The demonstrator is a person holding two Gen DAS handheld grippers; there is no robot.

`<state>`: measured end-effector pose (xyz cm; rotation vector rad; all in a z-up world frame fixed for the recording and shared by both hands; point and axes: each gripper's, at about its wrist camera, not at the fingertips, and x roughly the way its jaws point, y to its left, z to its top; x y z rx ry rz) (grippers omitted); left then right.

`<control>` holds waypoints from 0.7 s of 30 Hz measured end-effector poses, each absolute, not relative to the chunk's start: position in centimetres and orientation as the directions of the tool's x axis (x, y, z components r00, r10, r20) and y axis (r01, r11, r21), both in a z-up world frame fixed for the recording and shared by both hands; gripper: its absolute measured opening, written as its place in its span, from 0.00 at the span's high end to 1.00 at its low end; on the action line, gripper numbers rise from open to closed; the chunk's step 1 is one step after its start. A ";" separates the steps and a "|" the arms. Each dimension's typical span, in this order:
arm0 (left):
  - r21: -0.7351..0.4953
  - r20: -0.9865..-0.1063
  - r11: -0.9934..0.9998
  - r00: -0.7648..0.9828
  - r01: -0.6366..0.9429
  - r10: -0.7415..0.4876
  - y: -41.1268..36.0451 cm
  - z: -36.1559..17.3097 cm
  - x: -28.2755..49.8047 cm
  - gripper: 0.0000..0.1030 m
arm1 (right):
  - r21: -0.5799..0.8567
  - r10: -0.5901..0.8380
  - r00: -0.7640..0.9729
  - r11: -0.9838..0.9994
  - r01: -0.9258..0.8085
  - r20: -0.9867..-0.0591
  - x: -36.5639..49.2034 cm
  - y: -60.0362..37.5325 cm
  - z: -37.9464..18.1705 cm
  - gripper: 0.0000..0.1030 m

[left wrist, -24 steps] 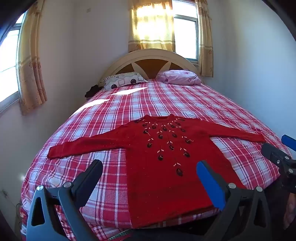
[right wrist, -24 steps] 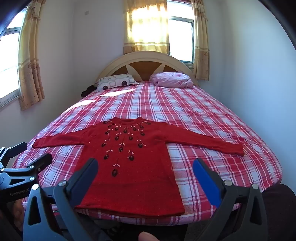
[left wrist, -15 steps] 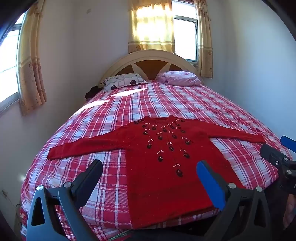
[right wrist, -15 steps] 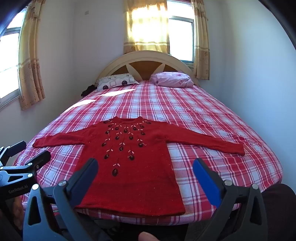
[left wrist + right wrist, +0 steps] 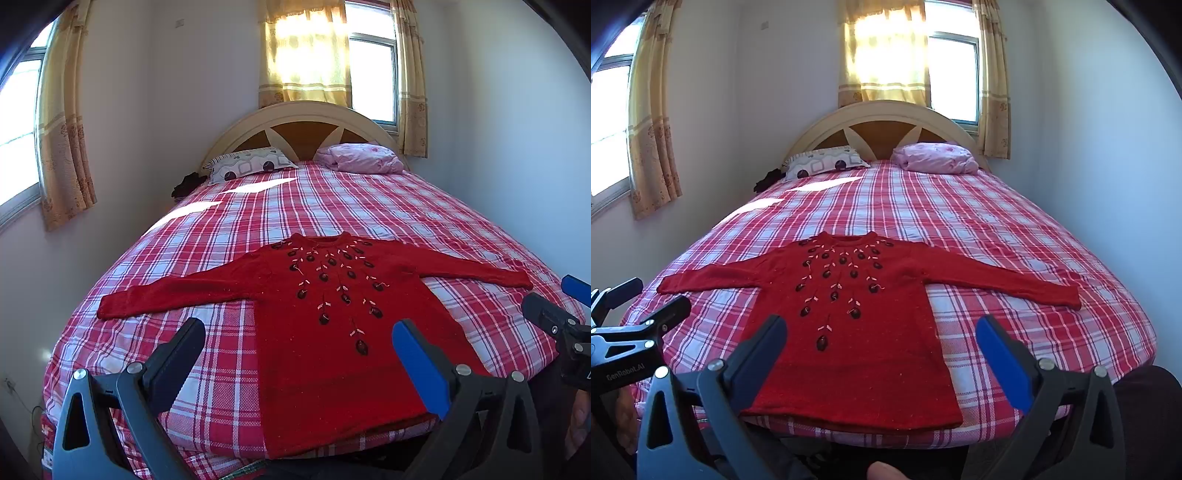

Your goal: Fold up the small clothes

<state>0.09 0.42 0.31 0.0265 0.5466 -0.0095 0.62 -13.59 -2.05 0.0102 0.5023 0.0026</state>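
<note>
A small red knitted sweater [image 5: 325,325] [image 5: 857,332] with dark embroidered flowers lies flat, front up, near the foot of a bed, both sleeves spread out sideways and its hem by the near edge. My left gripper [image 5: 299,338] hovers wide open over the hem's left part, with nothing between its fingers. The right gripper [image 5: 882,334] is open too, above the hem's right part, and holds nothing. Each gripper shows at the edge of the other's view.
The bed [image 5: 229,229] has a red and white checked cover. A patterned pillow [image 5: 251,168] and a pink bundle [image 5: 360,158] lie by the headboard. Walls run close on both sides, with curtained windows behind and to the left.
</note>
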 end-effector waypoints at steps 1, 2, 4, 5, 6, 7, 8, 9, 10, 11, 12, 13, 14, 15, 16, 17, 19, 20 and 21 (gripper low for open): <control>0.023 -0.520 1.000 0.854 0.016 -0.002 0.5 0.3 0.1 0.01 | 0.010 0.005 0.876 1.000 0.000 -0.482 0.6 -13.6 -2.1 0.00; 0.022 -0.519 1.000 0.855 0.016 -0.002 0.5 0.3 0.1 0.01 | 0.009 0.005 0.876 1.000 -0.001 -0.483 0.6 -13.5 -2.1 0.00; 0.023 -0.519 1.000 0.855 0.017 -0.002 0.5 0.3 0.2 0.01 | 0.008 0.004 0.876 1.000 0.000 -0.482 0.6 -13.5 -2.1 0.00; 0.023 -0.519 1.000 0.855 0.016 -0.002 0.5 0.3 0.2 0.01 | 0.009 0.005 0.876 1.000 -0.001 -0.483 0.6 -13.5 -2.1 0.00; 0.022 -0.519 1.000 0.855 0.017 -0.003 0.6 0.3 0.1 0.01 | 0.009 0.005 0.876 1.000 -0.001 -0.483 0.7 -13.5 -2.1 0.00; 0.023 -0.519 1.000 0.855 0.017 -0.003 0.5 0.3 0.1 0.01 | 0.009 0.005 0.876 1.000 -0.001 -0.483 0.6 -13.4 -2.2 0.00; 0.024 -0.518 1.000 0.855 0.016 -0.002 0.5 0.2 0.1 0.01 | 0.009 0.005 0.876 1.000 0.000 -0.482 0.6 -13.4 -2.2 0.00; 0.023 -0.518 1.000 0.855 0.015 -0.001 0.6 0.2 0.1 0.01 | 0.009 0.004 0.876 1.000 0.000 -0.483 0.6 -13.4 -2.2 0.00; 0.022 -0.517 1.000 0.856 0.015 -0.002 0.6 0.2 0.1 0.01 | 0.010 0.005 0.876 1.000 0.000 -0.483 0.6 -13.4 -2.2 0.00; 0.021 -0.518 1.000 0.856 0.015 -0.002 0.6 0.2 0.2 0.01 | 0.010 0.006 0.876 1.000 -0.001 -0.483 0.6 -13.4 -2.2 0.00; 0.022 -0.517 1.000 0.856 0.015 -0.002 0.6 0.2 0.2 0.01 | 0.009 0.005 0.875 1.000 -0.001 -0.483 0.6 -13.3 -2.2 0.00; 0.022 -0.517 1.000 0.856 0.015 -0.001 0.6 0.2 0.2 0.01 | 0.008 0.003 0.876 1.000 0.001 -0.483 0.6 -13.3 -2.2 0.00; 0.022 -0.517 1.000 0.856 0.015 -0.001 0.6 0.2 0.2 0.01 | 0.010 0.005 0.876 1.000 0.000 -0.483 0.6 -13.3 -2.2 0.00; 0.021 -0.517 1.000 0.856 0.015 -0.002 0.7 0.2 0.2 0.01 | 0.010 0.007 0.875 1.000 -0.002 -0.483 0.6 -13.3 -2.2 0.00; 0.021 -0.517 1.000 0.856 0.015 -0.002 0.7 0.2 0.2 0.01 | 0.008 0.004 0.875 1.000 -0.001 -0.483 0.6 -13.3 -2.1 0.00; 0.021 -0.517 1.000 0.856 0.014 -0.001 0.7 0.2 0.2 0.01 | 0.008 0.003 0.875 1.000 0.000 -0.484 0.6 -13.3 -2.0 0.00; 0.021 -0.516 1.000 0.857 0.016 -0.003 0.8 0.2 0.2 0.01 | 0.010 0.006 0.875 1.000 -0.001 -0.485 0.7 -13.2 -2.0 0.00; 0.022 -0.514 1.000 0.858 0.016 -0.003 0.8 0.2 0.2 0.01 | 0.009 0.005 0.874 1.000 -0.001 -0.485 0.6 -13.3 -2.1 0.00; 0.023 -0.513 1.000 0.858 0.015 -0.001 0.8 0.1 0.2 0.01 | 0.009 0.005 0.875 1.000 -0.001 -0.484 0.6 -13.3 -2.1 0.00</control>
